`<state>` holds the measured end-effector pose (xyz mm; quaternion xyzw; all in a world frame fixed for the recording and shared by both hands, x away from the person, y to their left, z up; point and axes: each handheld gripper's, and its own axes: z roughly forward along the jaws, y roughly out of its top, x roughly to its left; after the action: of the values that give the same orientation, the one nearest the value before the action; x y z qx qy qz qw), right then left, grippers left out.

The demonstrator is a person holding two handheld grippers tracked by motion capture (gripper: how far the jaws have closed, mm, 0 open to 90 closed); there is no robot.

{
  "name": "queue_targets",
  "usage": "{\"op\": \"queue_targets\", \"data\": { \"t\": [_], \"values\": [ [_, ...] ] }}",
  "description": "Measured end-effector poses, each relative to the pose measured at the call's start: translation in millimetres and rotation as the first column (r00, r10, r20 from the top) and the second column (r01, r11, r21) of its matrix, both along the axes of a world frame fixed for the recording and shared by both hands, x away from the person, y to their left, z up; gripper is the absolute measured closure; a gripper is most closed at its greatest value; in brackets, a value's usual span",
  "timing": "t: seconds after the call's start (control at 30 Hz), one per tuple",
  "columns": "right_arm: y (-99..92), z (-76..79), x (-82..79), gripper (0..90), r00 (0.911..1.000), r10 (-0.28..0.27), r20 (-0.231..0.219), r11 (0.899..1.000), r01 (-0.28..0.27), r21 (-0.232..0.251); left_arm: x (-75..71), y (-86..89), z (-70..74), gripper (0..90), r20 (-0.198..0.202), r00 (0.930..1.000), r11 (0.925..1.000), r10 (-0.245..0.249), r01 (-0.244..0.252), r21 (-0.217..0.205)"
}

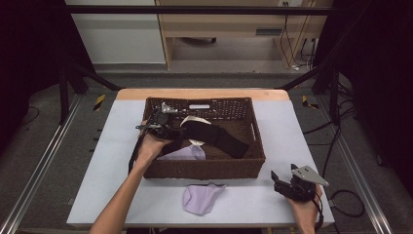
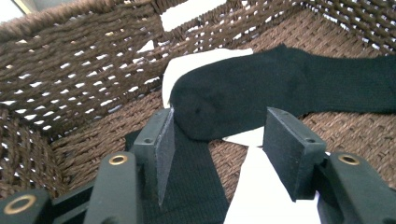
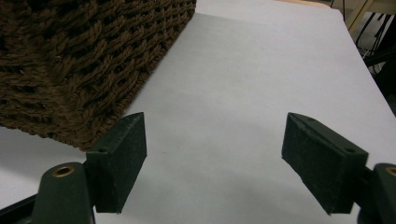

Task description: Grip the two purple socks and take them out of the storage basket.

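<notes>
A brown wicker basket [image 1: 253, 127] stands mid-table with socks inside. A long black sock [image 1: 216, 136] lies across it over a white sock [image 1: 195, 120], and a lavender sock [image 1: 187, 153] rests near the front wall. My left gripper [image 1: 155, 127] hovers inside the basket at its left end, open. Seen from the left gripper view, its jaws straddle the toe of the black sock [image 2: 261, 93] without closing, above a white sock [image 2: 261, 196] and a second black sock [image 2: 191, 186]. Another lavender sock [image 1: 200, 198] lies on the table before the basket. My right gripper [image 1: 286, 185] is open, empty, low at the front right.
The white table top [image 1: 292, 131] has bare space on both sides of the basket. In the right gripper view, the basket's corner [image 3: 93, 60] stands just left of the jaws over white table [image 3: 243, 93]. Dark frame poles and cables flank the table.
</notes>
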<state>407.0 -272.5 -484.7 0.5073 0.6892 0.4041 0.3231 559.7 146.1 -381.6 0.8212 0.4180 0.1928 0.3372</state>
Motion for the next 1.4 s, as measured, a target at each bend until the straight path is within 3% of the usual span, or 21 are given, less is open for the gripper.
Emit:
{"op": "queue_targets", "data": {
  "t": [0.13,0.27,0.43,0.7,0.77,0.8,0.9,0.93,0.97,1.0,1.3,1.33,1.4],
  "values": [
    [0.3,-0.1,0.4,22.5,1.0000,0.001,-0.004,1.000,-0.001,-0.005,1.2,-3.4,-2.3,43.6,-0.009,0.9998,0.9998,-0.018,0.018,0.007],
    [0.8,0.0,0.3,22.6,1.0000,0.001,-0.006,1.000,-0.001,-0.006,5.3,-8.6,-7.6,43.9,-0.036,0.9985,0.9986,-0.041,0.040,-0.035],
    [0.8,0.1,0.7,22.7,0.9999,0.003,-0.010,1.000,-0.003,-0.003,8.0,-19.8,-15.1,43.9,-0.077,0.9934,0.9952,-0.085,0.089,0.042],
    [0.9,0.1,0.6,22.6,1.0000,0.002,-0.009,1.000,-0.002,-0.004,13.5,-33.9,-13.3,43.4,-0.109,0.9864,0.9912,-0.124,0.128,0.033],
    [1.0,0.1,0.3,22.6,1.0000,0.003,-0.007,1.000,-0.003,-0.005,12.1,-41.4,-18.2,43.5,-0.118,0.9804,0.9843,-0.158,0.166,0.060],
    [1.0,0.1,0.3,22.6,1.0000,0.003,-0.007,1.000,-0.003,-0.005,12.1,-41.4,-18.2,43.5,-0.118,0.9804,0.9843,-0.158,0.166,0.060],
    [1.1,0.0,0.7,22.6,0.9999,0.004,-0.011,1.000,-0.004,-0.006,10.2,-50.0,-28.6,43.4,-0.144,0.9758,0.9741,-0.165,0.184,0.132],
    [1.1,0.0,0.7,22.6,0.9999,0.004,-0.011,1.000,-0.004,-0.006,10.2,-50.0,-28.6,42.9,-0.144,0.9758,0.9741,-0.165,0.184,0.132],
    [1.1,-0.1,0.9,22.6,0.9999,0.005,-0.009,1.000,-0.005,-0.011,9.9,-51.3,-30.3,42.9,-0.152,0.9748,0.9710,-0.163,0.186,0.150],
    [1.5,-0.2,1.3,22.6,0.9999,0.007,-0.013,1.000,-0.007,-0.015,9.1,-54.0,-34.2,42.9,-0.170,0.9706,0.9633,-0.170,0.200,0.179],
    [2.1,-0.2,1.5,22.1,0.9998,0.006,-0.018,1.000,-0.007,-0.019,10.5,-58.6,-45.2,41.2,-0.249,0.9571,0.9452,-0.148,0.211,0.249],
    [2.0,-0.3,1.8,22.0,0.9998,0.007,-0.019,1.000,-0.007,-0.020,11.3,-59.2,-47.5,41.0,-0.272,0.9515,0.9383,-0.144,0.218,0.268],
    [2.0,-0.3,1.8,22.0,0.9998,0.007,-0.020,1.000,-0.008,-0.020,11.8,-59.6,-48.4,41.3,-0.282,0.9486,0.9339,-0.144,0.224,0.278]
  ]
}}
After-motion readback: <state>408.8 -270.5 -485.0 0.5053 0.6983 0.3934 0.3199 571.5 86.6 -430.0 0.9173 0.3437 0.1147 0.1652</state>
